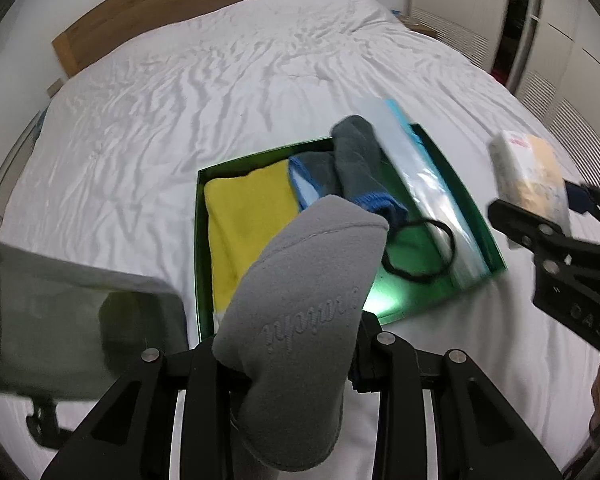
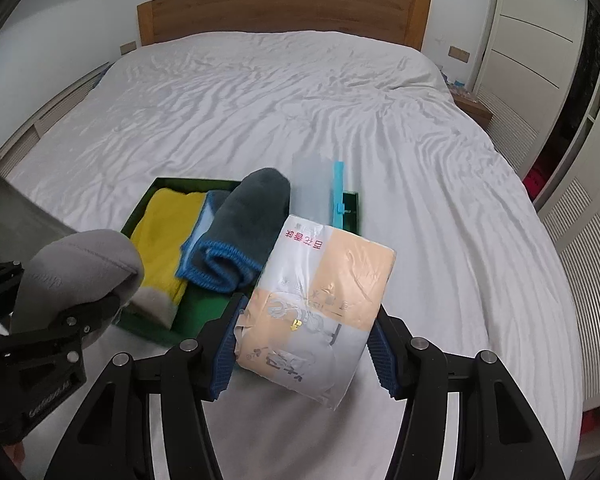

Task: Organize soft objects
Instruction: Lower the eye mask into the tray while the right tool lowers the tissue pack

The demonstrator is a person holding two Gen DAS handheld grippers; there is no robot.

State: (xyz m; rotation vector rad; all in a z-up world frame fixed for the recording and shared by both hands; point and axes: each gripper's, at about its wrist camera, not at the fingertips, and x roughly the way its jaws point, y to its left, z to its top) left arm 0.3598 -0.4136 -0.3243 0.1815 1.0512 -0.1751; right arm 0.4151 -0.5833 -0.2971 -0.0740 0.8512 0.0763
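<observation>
Carry step. Your left gripper (image 1: 288, 364) fingers clench the grey pouch (image 1: 300, 300); your right gripper (image 2: 304, 344) fingers grasp the tissue pack (image 2: 320, 300). Green tray (image 1: 476, 204) at 12 o'clock on the bed (image 2: 260, 120). Next: lower both into its free floor.

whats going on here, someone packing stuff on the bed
A person is sorting soft things into a green box on a white bed, using a handheld gripper in each hand. The left gripper is shut on a grey fleece pouch, held above the box's near edge. The right gripper is shut on a plastic-wrapped tissue pack, carried beside the box. Already in the box are a yellow cloth, a grey towel with blue trim, a black hair tie and a clear zip bag.
</observation>
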